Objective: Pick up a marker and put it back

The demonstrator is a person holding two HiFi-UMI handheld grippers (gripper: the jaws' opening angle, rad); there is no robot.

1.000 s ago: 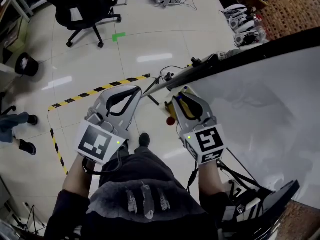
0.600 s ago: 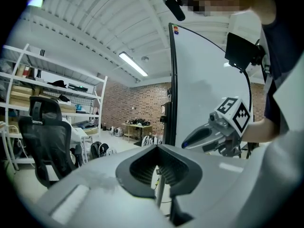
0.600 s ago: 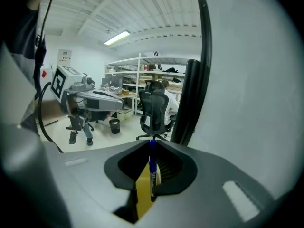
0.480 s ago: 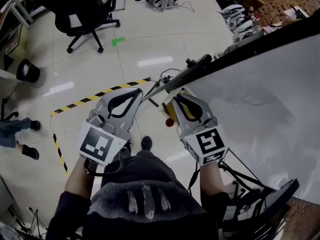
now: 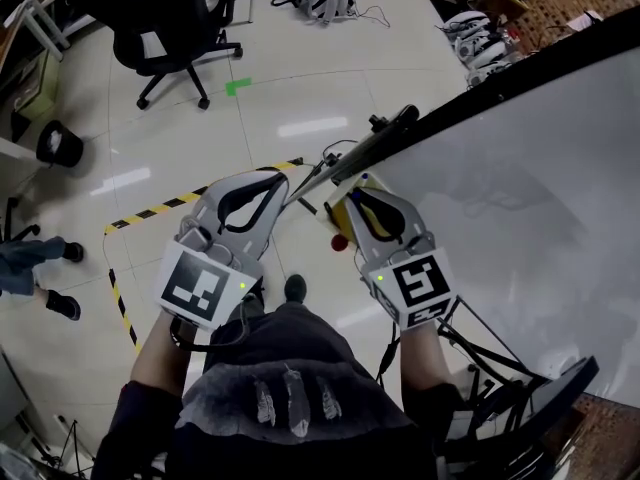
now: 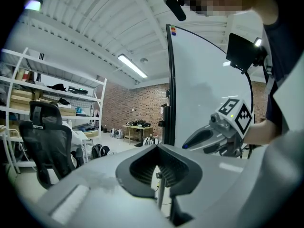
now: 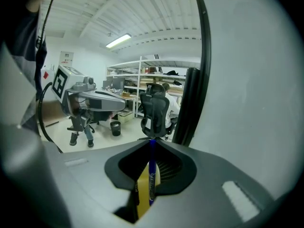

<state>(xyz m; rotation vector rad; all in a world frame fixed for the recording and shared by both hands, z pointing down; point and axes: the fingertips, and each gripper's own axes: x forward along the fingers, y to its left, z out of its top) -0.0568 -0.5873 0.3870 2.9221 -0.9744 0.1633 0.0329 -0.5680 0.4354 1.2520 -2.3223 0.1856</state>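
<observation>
In the right gripper view a blue marker (image 7: 151, 175) stands lengthwise between the jaws of my right gripper (image 7: 152, 141), next to a yellow piece. Those jaws have just been closing and now pinch the marker. From the head view, the right gripper (image 5: 352, 194) sits at the lower left edge of the whiteboard (image 5: 520, 198), close to its black frame (image 5: 385, 146). My left gripper (image 5: 274, 177) hovers a hand's width to the left over the floor, shut with nothing in it. Its closed tips (image 6: 159, 147) point past the board's edge.
A small red knob (image 5: 341, 241) sits just below the right gripper. A black office chair (image 5: 165, 18) stands far left, with a black bin (image 5: 55, 143) nearby. Yellow-black tape (image 5: 200, 183) crosses the floor. Another person's feet (image 5: 40, 268) show at the left edge. Gear lies on the floor (image 5: 480, 38).
Both grippers stay almost where they were by the board's edge. The right jaws look slightly narrower around the marker. The feet at the left have shifted a little.
</observation>
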